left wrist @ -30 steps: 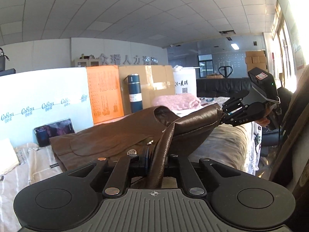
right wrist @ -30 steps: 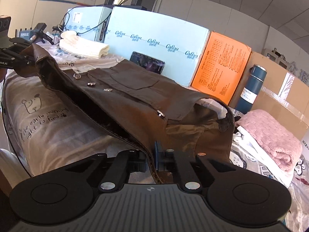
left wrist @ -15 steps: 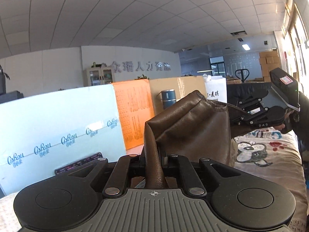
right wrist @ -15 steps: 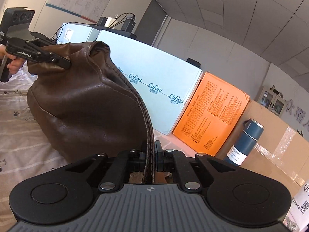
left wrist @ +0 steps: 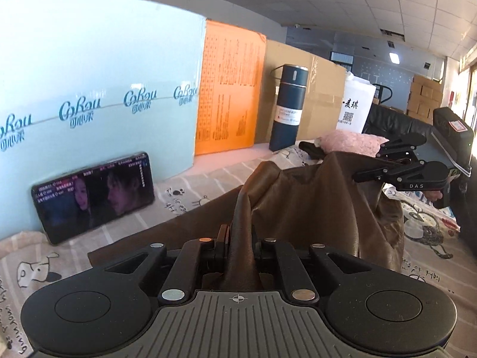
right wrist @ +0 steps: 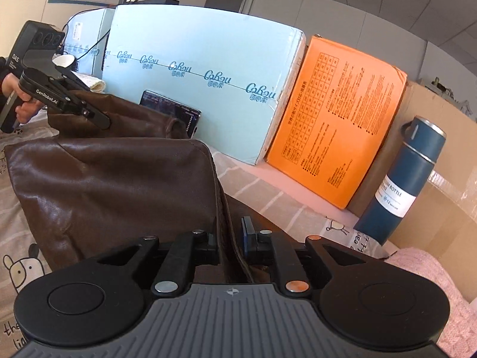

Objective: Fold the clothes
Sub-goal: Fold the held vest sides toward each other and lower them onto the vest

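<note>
Two handheld black grippers: the left gripper (left wrist: 240, 238) shows a ribbed grey base, round black discs and silver rivets; the right gripper (right wrist: 231, 240) has blue pads and copper rivets. Side arms read "GenRobot.AI" and "DAS".

one brown leather garment (left wrist: 313, 208). two tongs: the left tongs (left wrist: 238, 235) and the right tongs (right wrist: 231, 238). one phone (left wrist: 95, 197) with its screen lit. one pale blue box (right wrist: 202, 89), one orange box (right wrist: 337, 131), one plain cardboard box (left wrist: 304, 95). one dark blue bottle (right wrist: 402, 185). one pink knitted piece (left wrist: 351, 143). one printed sheet (left wrist: 184, 197) under it all.
</note>
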